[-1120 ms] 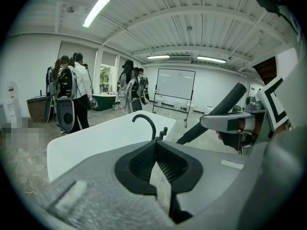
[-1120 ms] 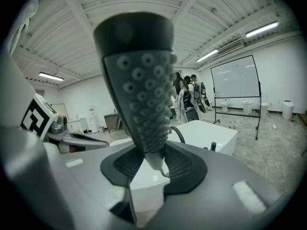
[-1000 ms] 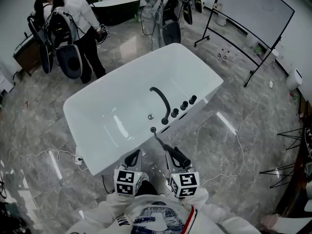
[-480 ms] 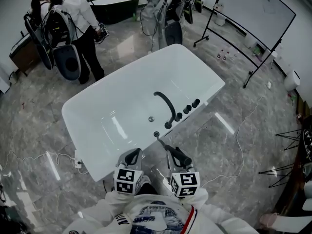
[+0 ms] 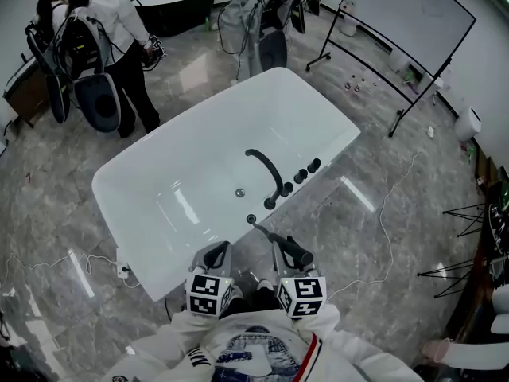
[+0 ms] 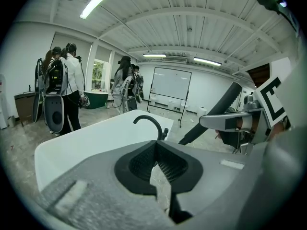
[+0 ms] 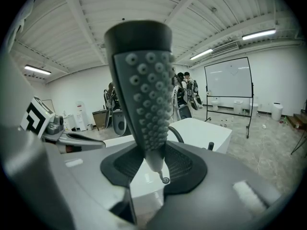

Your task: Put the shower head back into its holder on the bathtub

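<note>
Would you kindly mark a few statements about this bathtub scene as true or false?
1. The right gripper holds the shower head. True.
2. The shower head sits in its holder. False: it is between the right gripper's jaws, outside the bathtub.
3. The left gripper holds a towel. False: nothing is between its jaws.
4. The faucet is black. True.

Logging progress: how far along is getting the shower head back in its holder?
Done: the shower head is gripped in the right claw. In hand: it hangs just short of the tub rim. Left: seat it in the holder, which stands empty, then release.
</note>
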